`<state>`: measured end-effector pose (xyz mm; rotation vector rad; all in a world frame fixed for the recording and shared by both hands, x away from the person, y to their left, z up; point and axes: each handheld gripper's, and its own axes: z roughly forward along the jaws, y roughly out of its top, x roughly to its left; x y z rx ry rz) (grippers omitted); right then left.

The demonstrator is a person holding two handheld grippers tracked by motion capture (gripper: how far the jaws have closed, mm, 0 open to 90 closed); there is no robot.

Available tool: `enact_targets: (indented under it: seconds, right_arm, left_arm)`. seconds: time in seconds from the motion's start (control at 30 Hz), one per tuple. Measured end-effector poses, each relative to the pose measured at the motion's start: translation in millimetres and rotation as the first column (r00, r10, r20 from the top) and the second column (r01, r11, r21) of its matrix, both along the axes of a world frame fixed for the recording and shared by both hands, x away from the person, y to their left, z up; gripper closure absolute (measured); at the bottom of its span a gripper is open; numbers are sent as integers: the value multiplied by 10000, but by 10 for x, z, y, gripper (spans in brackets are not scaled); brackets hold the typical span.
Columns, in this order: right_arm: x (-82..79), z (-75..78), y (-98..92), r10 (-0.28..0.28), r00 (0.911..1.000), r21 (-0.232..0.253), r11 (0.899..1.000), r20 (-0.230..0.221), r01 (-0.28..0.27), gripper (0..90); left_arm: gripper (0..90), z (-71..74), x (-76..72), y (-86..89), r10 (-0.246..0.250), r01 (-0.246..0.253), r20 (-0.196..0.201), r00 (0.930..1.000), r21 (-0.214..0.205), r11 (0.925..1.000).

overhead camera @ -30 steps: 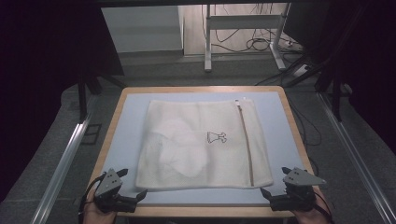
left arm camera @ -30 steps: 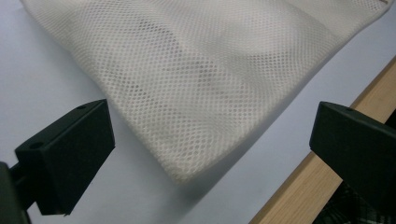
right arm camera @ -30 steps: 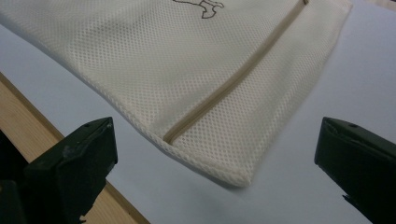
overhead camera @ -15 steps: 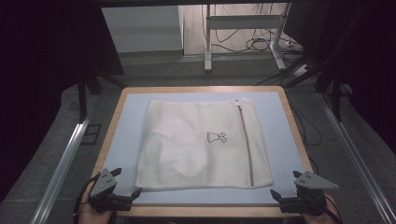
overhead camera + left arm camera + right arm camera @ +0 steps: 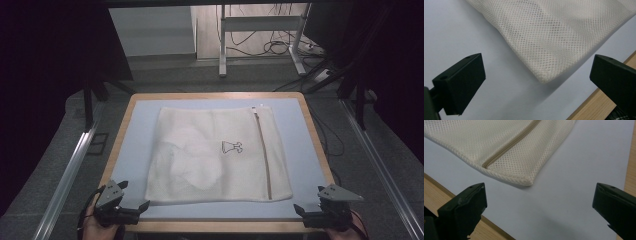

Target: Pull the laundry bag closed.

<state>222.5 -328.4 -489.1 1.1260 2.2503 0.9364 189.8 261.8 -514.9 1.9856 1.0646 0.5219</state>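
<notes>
A white mesh laundry bag [image 5: 220, 155] lies flat on the pale blue mat [image 5: 300, 135], with its zipper [image 5: 263, 155] running along its right side and a small printed figure near the middle. My left gripper [image 5: 136, 195] is open at the near left corner of the table. In the left gripper view the bag's near left corner [image 5: 554, 37] lies just ahead of the open left gripper [image 5: 537, 80]. My right gripper [image 5: 306, 201] is open at the near right corner. The right gripper [image 5: 539, 205] faces the bag's zipper corner [image 5: 499, 142], and its jaws touch nothing.
The mat sits on a table with a wooden rim [image 5: 318, 147]. Metal rails [image 5: 70, 170] run along both sides on the grey floor. A desk frame and cables [image 5: 270, 45] stand beyond the far edge. Bare mat surrounds the bag.
Both grippers have drawn back slightly toward the near edge and outward. The bag has not moved.
</notes>
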Motion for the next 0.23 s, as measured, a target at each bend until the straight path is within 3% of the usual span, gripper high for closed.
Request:
enact_targets:
  seconds: [0.23]
  right_arm:
    - [7,-13,28,90,9999,-262,9996,-99,-93,0]
  left_arm:
    - [0,-2,12,-21,-58,59,-67,10000,137,9999]
